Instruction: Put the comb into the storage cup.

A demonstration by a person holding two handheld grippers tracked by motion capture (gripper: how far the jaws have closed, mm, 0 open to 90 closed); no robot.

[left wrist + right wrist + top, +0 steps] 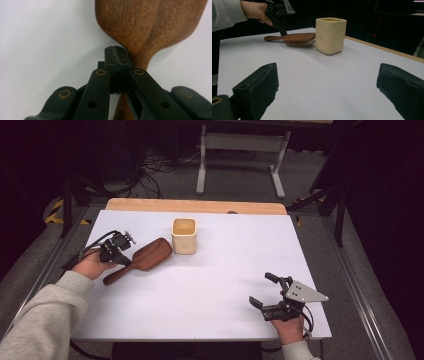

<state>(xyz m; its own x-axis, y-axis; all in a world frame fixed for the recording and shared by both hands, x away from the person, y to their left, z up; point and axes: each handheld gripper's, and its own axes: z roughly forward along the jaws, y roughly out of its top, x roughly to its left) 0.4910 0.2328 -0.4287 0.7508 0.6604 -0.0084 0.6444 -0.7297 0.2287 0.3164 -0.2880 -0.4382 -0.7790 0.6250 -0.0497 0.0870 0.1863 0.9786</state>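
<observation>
Lying flat, hairbrush points handle toward the left gripper.

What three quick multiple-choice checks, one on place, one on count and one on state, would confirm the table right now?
1. Where does the wooden hairbrush lie relative to the cream square cup?
A. inside it
B. beside it on the white table, bristles down
C. on top of it

2. How many cups stand on the table?
A. one
B. two
C. three

3. How do the fingers of the right gripper stand?
A. shut on the brush
B. shut on the cup
C. open and empty

Answers: 1 B, the right gripper view shows the brush flat on the table next to the cup; 2 A, the high view shows a single cup; 3 C, its fingers stand wide apart over bare table, while the left gripper is at the brush's neck.
</observation>
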